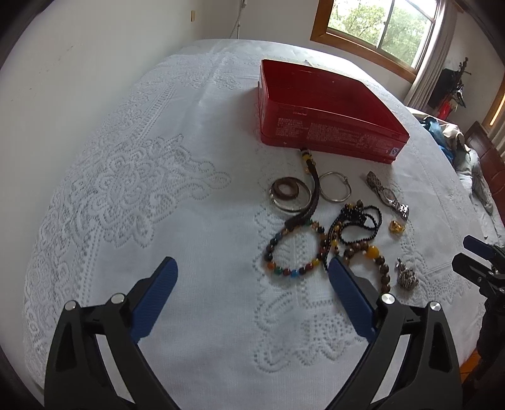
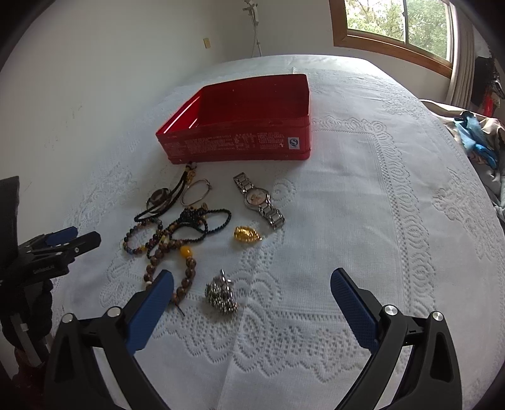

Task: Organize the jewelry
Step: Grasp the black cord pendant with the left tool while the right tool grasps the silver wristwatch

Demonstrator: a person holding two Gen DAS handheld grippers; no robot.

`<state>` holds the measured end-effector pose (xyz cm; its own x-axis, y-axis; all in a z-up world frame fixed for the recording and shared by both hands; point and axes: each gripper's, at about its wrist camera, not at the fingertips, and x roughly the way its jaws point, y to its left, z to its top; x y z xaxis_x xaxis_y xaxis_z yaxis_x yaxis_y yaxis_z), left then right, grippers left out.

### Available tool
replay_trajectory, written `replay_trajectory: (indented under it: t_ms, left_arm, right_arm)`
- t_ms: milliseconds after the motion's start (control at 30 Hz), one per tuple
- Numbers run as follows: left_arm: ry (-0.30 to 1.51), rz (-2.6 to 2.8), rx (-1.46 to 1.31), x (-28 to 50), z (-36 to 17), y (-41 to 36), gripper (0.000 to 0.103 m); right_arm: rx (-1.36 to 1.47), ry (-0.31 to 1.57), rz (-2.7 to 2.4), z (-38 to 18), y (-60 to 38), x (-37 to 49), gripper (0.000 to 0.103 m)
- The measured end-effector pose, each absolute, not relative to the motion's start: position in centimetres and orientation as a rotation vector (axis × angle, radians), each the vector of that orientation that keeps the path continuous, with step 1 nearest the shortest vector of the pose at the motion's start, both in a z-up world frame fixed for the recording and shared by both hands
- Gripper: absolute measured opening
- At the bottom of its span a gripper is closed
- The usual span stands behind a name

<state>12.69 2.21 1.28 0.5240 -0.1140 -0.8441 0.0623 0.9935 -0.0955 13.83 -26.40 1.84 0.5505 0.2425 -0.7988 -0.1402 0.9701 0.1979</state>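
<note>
An open red tin box (image 1: 328,126) (image 2: 240,142) stands on a white lace cloth. Jewelry lies in front of it: a coloured bead bracelet (image 1: 293,249), a brown bead bracelet with an amber bead (image 2: 186,268), a black bead necklace (image 2: 202,220), a thin silver bangle (image 1: 335,186) (image 2: 196,192), a dark ring on a cord (image 1: 285,190), a steel watch (image 2: 259,200) (image 1: 389,197), a gold charm (image 2: 247,235) (image 1: 397,227) and a silver charm cluster (image 2: 221,295) (image 1: 407,274). My left gripper (image 1: 251,268) is open, nothing between its fingers, just left of the beads. My right gripper (image 2: 252,279) is open above the silver cluster.
The cloth (image 1: 132,195) covers a bed that ends at a white wall on the left. A window (image 1: 382,28) is at the back right. Bundled clothes (image 2: 479,138) lie off the right edge. Bare cloth spreads right of the watch.
</note>
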Motion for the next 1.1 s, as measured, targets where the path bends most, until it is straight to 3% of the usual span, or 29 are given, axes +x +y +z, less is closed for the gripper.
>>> replay_trajectory:
  t_ms: [67,300,433,533,900,1033,1100]
  left_arm:
    - [1.021,-0.112,-0.05,14.5,1.5,1.5,0.077]
    - [1.09,-0.168,-0.052,21.4,0.5,-1.9,0.073]
    - [1.158,-0.163,-0.044,24.8,-1.3,-3.6,0.065]
    - [1.195,-0.175,-0.036,26.4,-2.5,-4.9,0.058]
    - [1.204,-0.19,-0.033,29.7,-3.7,-7.3,0.057]
    - [1.2,-0.193,-0.027,29.9,-3.9,-7.8,0.034]
    - [1.2,-0.198,-0.023,30.0,-3.9,-8.1,0.032]
  right_arm:
    - [0.119,0.966,0.241,2.1,-26.3,15.3,0.091]
    - [0.145,1.025,0.271,1.6,-26.1,21.1,0.068]
    - [0.117,1.065,0.256,0.2,-25.8,24.0,0.055]
    - [0.095,1.101,0.263,-1.2,-25.6,25.2,0.05]
    - [-0.024,1.14,0.31,-3.7,-23.8,26.6,0.039]
    - [-0.097,1.109,0.307,-4.0,-22.9,26.1,0.036]
    - [-0.132,1.093,0.305,-4.1,-22.7,25.8,0.036]
